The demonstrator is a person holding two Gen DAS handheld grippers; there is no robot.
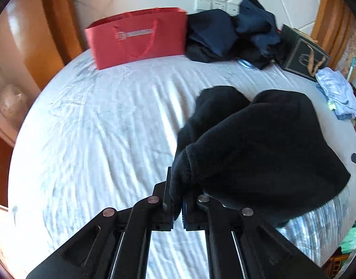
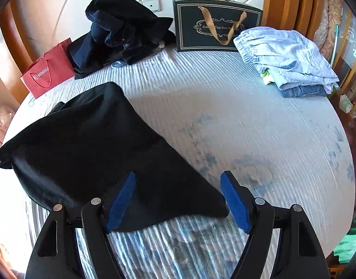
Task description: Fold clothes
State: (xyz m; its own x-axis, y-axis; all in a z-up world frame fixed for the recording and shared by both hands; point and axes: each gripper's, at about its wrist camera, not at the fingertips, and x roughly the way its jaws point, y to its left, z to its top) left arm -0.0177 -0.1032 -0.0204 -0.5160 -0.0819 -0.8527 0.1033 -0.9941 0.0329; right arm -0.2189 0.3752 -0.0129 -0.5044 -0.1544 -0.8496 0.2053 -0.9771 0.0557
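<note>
Left wrist view: a hem of the black garment (image 1: 259, 148) is pinched in the left gripper (image 1: 176, 205) and lifted off the bed (image 1: 96, 127) near its front edge for folding, while the right gripper (image 2: 178, 200), fingers wide, is poised at the free corner.

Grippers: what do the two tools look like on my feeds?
Both match: the left gripper and right gripper have matte black angular linkage arms with round silver pivot pins and blue textured finger pads. No cables, markings or sleeves show.
</note>
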